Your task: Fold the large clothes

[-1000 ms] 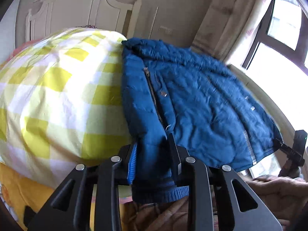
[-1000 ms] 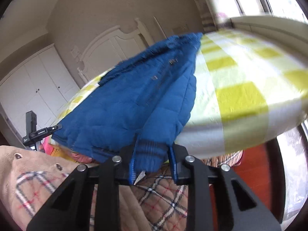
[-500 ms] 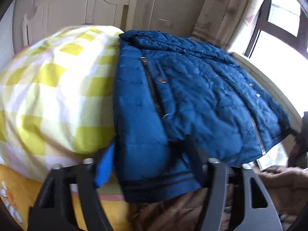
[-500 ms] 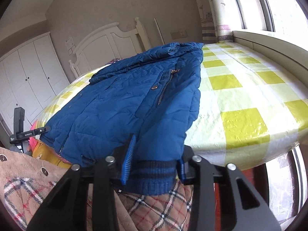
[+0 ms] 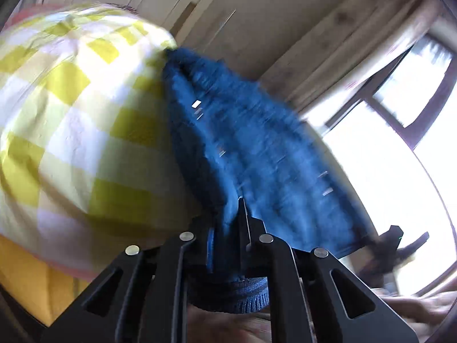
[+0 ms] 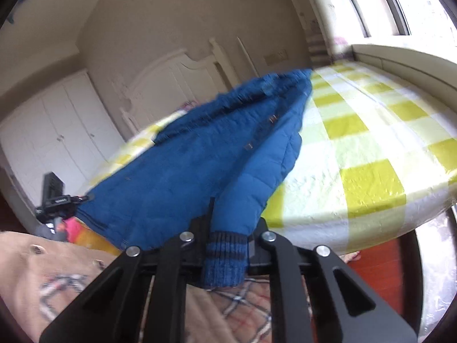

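Right now one blue jacket (image 6: pixel 205 157) is seen lying on the bed (image 6: pixel 371 148), with its neck end far away at about 12 o'clock and its bottom edge hanging near the bed's close edge at 6 o'clock. One bed is seen, covered with a yellow and white checked sheet.

Two grippers are used, one for each bottom corner. The left gripper (image 5: pixel 227 245) is closed tight on the jacket's knitted hem (image 5: pixel 237 297), which sticks out below the jaws at 6 o'clock. The right gripper (image 6: pixel 227 243) is closed tight on a knitted cuff (image 6: pixel 224 260) with dark stripes, and the cuff is squeezed between its jaws.

The two corners are probably held this way so that the bottom of the big jacket can be lifted and carried up toward the neck end, to make the first fold. Two holds are needed because the jacket is wide and puffy, and one corner alone would let it sag and twist.

In the left view the jacket looks blurry, so its small parts cannot be counted well. In the right view two small metal snaps (image 6: pixel 272 118) are seen on the front. A person's checked clothing (image 6: pixel 71 280) is seen at 7 o'clock.
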